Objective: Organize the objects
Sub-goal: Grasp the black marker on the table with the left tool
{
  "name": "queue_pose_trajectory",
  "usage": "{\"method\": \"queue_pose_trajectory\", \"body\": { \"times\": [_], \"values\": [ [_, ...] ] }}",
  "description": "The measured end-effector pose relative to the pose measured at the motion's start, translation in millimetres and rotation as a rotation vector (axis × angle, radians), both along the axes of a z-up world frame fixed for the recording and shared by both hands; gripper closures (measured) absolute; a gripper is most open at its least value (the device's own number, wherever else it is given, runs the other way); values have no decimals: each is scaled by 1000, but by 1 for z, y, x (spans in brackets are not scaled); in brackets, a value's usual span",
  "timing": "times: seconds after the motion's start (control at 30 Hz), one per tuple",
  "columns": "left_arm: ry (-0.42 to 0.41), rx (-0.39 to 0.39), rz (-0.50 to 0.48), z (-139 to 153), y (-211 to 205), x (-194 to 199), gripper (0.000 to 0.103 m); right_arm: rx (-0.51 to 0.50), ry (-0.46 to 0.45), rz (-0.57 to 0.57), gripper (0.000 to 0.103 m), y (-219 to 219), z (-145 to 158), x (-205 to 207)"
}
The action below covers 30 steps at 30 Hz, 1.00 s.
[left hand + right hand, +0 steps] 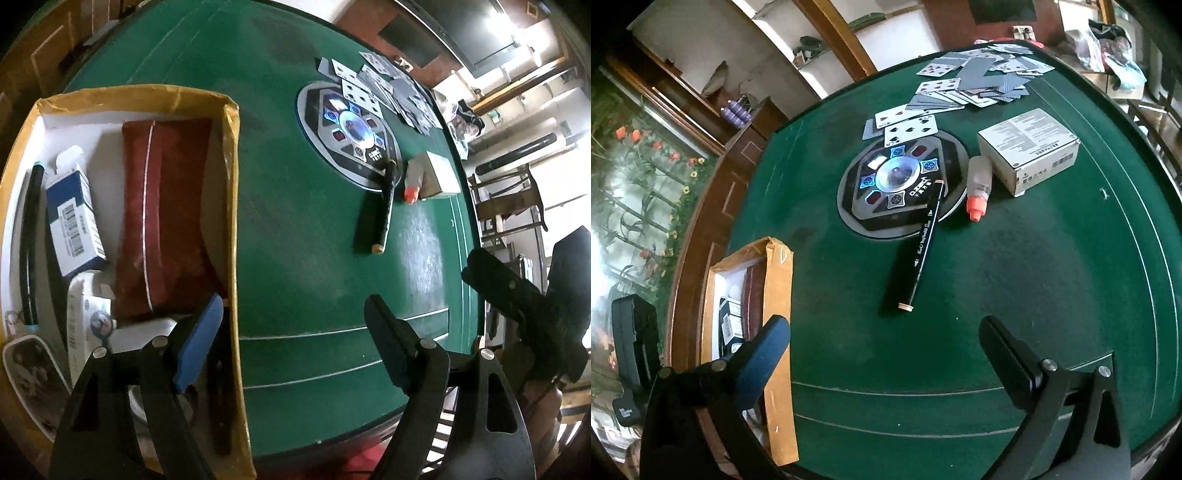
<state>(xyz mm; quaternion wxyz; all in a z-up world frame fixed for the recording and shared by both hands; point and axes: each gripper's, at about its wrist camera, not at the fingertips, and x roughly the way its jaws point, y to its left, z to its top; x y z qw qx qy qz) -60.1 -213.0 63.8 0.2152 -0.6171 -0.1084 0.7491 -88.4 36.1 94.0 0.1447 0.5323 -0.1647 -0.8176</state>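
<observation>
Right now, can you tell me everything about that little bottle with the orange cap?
The small bottle lies on its side on the green felt table. Its body looks like cloudy, see-through plastic, and its ribbed orange cap points toward the camera. It rests right beside the white cardboard box, seemingly touching it, at the edge of the round control panel in the table's middle. A black pen lies close on its other side, apart from it. Neither gripper holds it.
</observation>
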Motion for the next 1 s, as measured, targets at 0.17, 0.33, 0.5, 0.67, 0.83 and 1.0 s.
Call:
{"method": "queue_pose_trajectory", "body": {
  "times": [0.17, 0.33, 0.5, 0.67, 0.83, 1.0],
  "values": [
    [2, 4, -1, 0, 8, 2, 23, -5, 12, 16, 1, 4, -1, 0],
    [10, 30, -10, -4, 26, 8, 23, -30, 12, -37, 1, 31, -14, 12],
    [10, 32, -64, -16, 59, 14, 23, -27, -6, -95, 1, 59, -29, 24],
    [30, 11, -103, -22, 93, 2, 23, -8, -14, -127, 1, 80, -36, 27],
    [110, -42, -165, -19, 139, -20, 24, 6, -4, -155, 1, 95, -33, 24],
    [166, -143, -238, -33, 186, -47, 39, 10, -12, -161, 1, 107, -35, 25]
  ]
}}
